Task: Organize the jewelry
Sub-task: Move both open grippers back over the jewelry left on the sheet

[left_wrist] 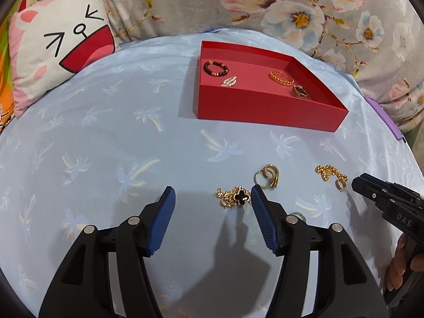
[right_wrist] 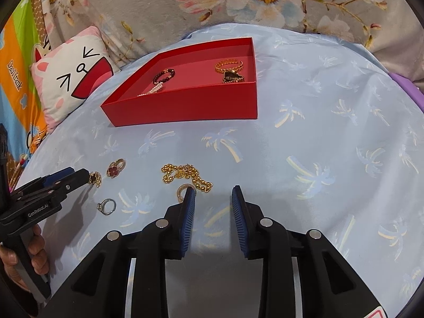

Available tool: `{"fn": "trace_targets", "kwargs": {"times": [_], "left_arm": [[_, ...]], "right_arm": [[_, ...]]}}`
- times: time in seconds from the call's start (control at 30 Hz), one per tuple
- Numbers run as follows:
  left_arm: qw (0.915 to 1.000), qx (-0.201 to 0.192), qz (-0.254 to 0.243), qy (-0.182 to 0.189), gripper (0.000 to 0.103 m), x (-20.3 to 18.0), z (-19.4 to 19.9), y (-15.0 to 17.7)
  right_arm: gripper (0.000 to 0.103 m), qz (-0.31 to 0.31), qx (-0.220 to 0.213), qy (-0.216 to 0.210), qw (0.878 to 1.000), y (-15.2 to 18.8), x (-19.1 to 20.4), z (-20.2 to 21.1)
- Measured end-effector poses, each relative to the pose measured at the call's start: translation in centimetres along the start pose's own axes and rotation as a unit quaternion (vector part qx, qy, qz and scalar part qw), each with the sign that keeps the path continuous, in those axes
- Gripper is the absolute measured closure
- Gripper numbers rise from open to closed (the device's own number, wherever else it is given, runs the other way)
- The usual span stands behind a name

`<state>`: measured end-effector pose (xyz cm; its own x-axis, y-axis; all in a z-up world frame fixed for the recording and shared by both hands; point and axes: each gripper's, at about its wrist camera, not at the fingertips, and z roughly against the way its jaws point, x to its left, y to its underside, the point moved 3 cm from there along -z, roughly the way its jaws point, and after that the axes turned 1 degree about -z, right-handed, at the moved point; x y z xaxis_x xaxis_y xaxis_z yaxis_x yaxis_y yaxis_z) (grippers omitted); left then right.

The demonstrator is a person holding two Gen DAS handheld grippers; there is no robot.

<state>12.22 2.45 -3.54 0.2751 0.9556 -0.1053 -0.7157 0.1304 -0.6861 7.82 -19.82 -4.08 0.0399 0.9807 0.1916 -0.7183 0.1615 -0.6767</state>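
My left claw (left_wrist: 212, 193) gapes wide and empty, its right pad beside the gold chain with a black clover charm (left_wrist: 235, 197). My right claw (right_wrist: 213, 192) is half open, holding nothing, just near of the gold bead chain (right_wrist: 185, 176). The red cardboard tray (left_wrist: 267, 111) with bracelets lies farther off on the pale blue palm-print cloth (left_wrist: 106, 137).

- A pale blue cloth (left_wrist: 111, 143) with a palm tree print covers the surface.
- Behind the cloth lies a grey blanket (left_wrist: 265, 2) with big pink and white flowers.
- Left of the cloth leans a cat-face cushion (left_wrist: 53, 42).
- Beyond the cushion shows a colourful cartoon sheet (right_wrist: 16, 84).
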Motion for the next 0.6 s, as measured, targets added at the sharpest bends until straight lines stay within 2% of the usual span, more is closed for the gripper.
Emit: {"fn": "trace_targets", "kwargs": {"times": [0.1, 0.6], "left_arm": [[1.0000, 0.002, 0.004, 0.007, 0.045, 0.0, 0.2, 0.3], [0.9999, 0.009, -0.011, 0.001, 0.045, -0.6, 0.0, 0.5]], "right_arm": [[0.067, 0.010, 0.000, 0.000, 1.000, 0.2, 0.5, 0.2], [0.067, 0.031, 0.018, -0.010, 0.999, 0.3, 2.4, -0.9]]}}
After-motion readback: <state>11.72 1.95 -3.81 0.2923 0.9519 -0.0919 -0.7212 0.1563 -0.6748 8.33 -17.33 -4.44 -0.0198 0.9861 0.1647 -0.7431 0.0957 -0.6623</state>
